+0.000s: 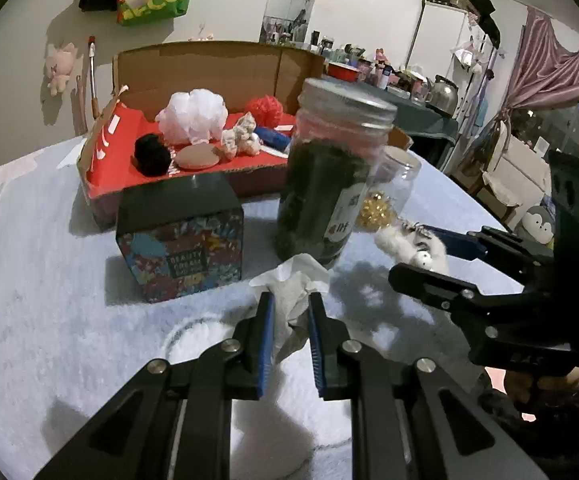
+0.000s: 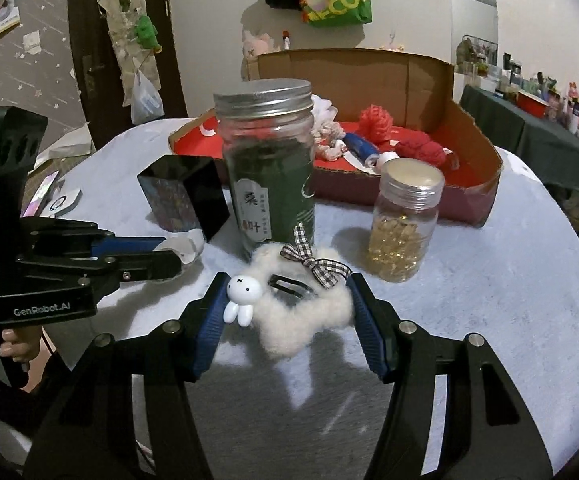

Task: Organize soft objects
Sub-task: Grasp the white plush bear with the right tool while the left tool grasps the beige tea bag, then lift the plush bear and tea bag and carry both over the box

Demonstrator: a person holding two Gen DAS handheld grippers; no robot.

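Note:
My left gripper (image 1: 291,300) is shut on a crumpled white tissue (image 1: 293,284), just above the pale blue table cloth (image 1: 49,280); it also shows in the right wrist view (image 2: 181,246). My right gripper (image 2: 285,280) straddles a fluffy white hair clip (image 2: 301,308) with a rabbit charm and a checked bow; the blue pads touch its sides. The clip also shows in the left wrist view (image 1: 413,246). A cardboard box (image 1: 217,64) with a red floor holds a white pouf (image 1: 193,114), a red pouf (image 1: 265,108), a black ball (image 1: 151,154) and a round pad (image 1: 197,157).
A tall jar of dark leaves (image 1: 329,168) with a metal lid stands in front of the box, also in the right wrist view (image 2: 269,168). A small jar of golden beads (image 2: 405,224) is right of it. A patterned cube box (image 1: 181,236) stands left.

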